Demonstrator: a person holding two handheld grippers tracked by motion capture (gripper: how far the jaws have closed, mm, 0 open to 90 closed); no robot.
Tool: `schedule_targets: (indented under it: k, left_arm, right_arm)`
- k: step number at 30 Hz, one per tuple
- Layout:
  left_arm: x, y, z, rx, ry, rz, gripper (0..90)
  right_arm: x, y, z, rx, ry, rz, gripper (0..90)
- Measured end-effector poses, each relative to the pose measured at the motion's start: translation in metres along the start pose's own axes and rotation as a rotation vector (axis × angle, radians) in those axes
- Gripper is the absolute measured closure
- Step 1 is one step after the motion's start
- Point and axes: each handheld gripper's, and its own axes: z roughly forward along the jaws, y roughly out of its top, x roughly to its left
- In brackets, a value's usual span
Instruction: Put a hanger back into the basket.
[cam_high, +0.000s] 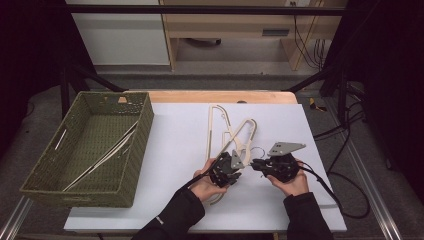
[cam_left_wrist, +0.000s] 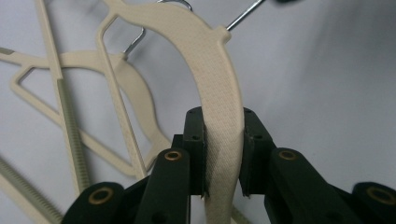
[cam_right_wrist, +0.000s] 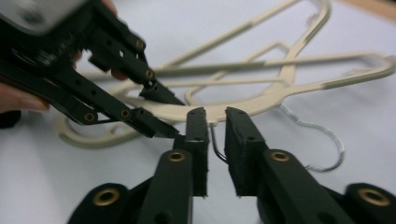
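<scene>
Hangers are going into the green woven basket (cam_high: 47, 170) at my left, as I read it; at least one lies inside it already, and a tangle of cream ones waits on the white table (cam_high: 175, 150), so most of the work is left. My left gripper (cam_left_wrist: 223, 154) is clamped on the curved shoulder of the top hanger (cam_left_wrist: 212, 70), pads pressing it from both sides; that hanger lies near the middle of the table, just ahead of my hands. My right gripper (cam_right_wrist: 215, 149) stands a little apart, its jaws straddling the wire hook (cam_right_wrist: 322, 140) at the neck without pinching it; I judge lifting and carrying left comes next.
</scene>
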Motion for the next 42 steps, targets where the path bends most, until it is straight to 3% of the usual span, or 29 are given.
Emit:
schedule_targets:
  k: [4, 6, 8, 9, 10, 11, 14, 15, 16, 20, 23, 24, 27, 28, 34, 37, 38, 42]
  left_arm:
    - [0.006, -0.001, -0.016, -0.033, 0.001, -0.021, 76.9]
    - [0.008, -0.002, -0.022, -0.033, 0.003, -0.023, 77.5]
    - [0.012, -0.004, -0.032, -0.04, 0.027, -0.029, 78.0]
    - [0.017, -0.006, -0.042, -0.052, 0.047, -0.044, 79.4]
    - [0.017, -0.006, -0.042, -0.052, 0.047, -0.044, 80.2]
    - [0.019, -0.007, -0.047, -0.058, 0.058, -0.052, 81.3]
    - [0.03, -0.012, -0.066, -0.087, 0.116, -0.093, 85.2]
    - [0.035, -0.014, -0.071, -0.086, 0.1, -0.092, 85.9]
    - [0.037, -0.016, -0.073, -0.109, 0.085, -0.119, 85.8]
    - [0.044, -0.02, -0.09, -0.129, 0.146, -0.122, 85.9]
    - [0.052, -0.021, -0.108, -0.165, 0.121, -0.142, 86.0]
    - [0.052, -0.021, -0.108, -0.165, 0.121, -0.142, 86.0]
    - [0.055, -0.016, -0.136, -0.177, 0.159, -0.118, 86.0]
    - [0.055, -0.016, -0.136, -0.177, 0.159, -0.118, 86.0]
    - [0.066, -0.006, -0.183, -0.246, 0.142, -0.115, 86.0]
    - [0.076, -0.004, -0.213, -0.27, 0.155, -0.112, 86.0]
    - [0.076, -0.004, -0.213, -0.27, 0.155, -0.112, 86.0]
    - [0.093, -0.01, -0.25, -0.276, 0.197, -0.11, 86.0]
  right_arm:
    - [-0.006, 0.002, -0.031, -0.16, -0.019, 0.034, 63.4]
    - [-0.007, 0.001, -0.037, -0.189, -0.027, 0.045, 59.5]
    - [-0.011, -0.001, -0.052, -0.263, -0.06, 0.076, 52.0]
    - [-0.014, -0.004, -0.062, -0.296, -0.107, 0.099, 44.3]
    - [-0.014, -0.004, -0.062, -0.296, -0.107, 0.099, 44.3]
    - [-0.018, -0.008, -0.068, -0.312, -0.131, 0.129, 38.8]
    - [-0.022, -0.014, -0.07, -0.309, -0.155, 0.155, 33.5]
    - [-0.024, -0.015, -0.068, -0.303, -0.165, 0.167, 31.4]
    - [-0.025, -0.016, -0.067, -0.293, -0.171, 0.173, 29.5]
    - [-0.025, -0.018, -0.063, -0.27, -0.191, 0.174, 22.2]
    - [-0.024, -0.018, -0.063, -0.269, -0.192, 0.17, 16.8]
    - [-0.024, -0.018, -0.063, -0.269, -0.19, 0.169, 15.3]
    - [-0.023, -0.017, -0.063, -0.276, -0.187, 0.18, 11.4]
    - [-0.023, -0.017, -0.063, -0.276, -0.187, 0.18, 11.4]
    - [-0.023, -0.017, -0.064, -0.285, -0.186, 0.187, 8.3]
    - [-0.023, -0.017, -0.065, -0.288, -0.187, 0.19, 7.1]
    - [-0.023, -0.017, -0.065, -0.288, -0.187, 0.19, 7.1]
    - [-0.022, -0.016, -0.066, -0.297, -0.186, 0.191, 5.0]
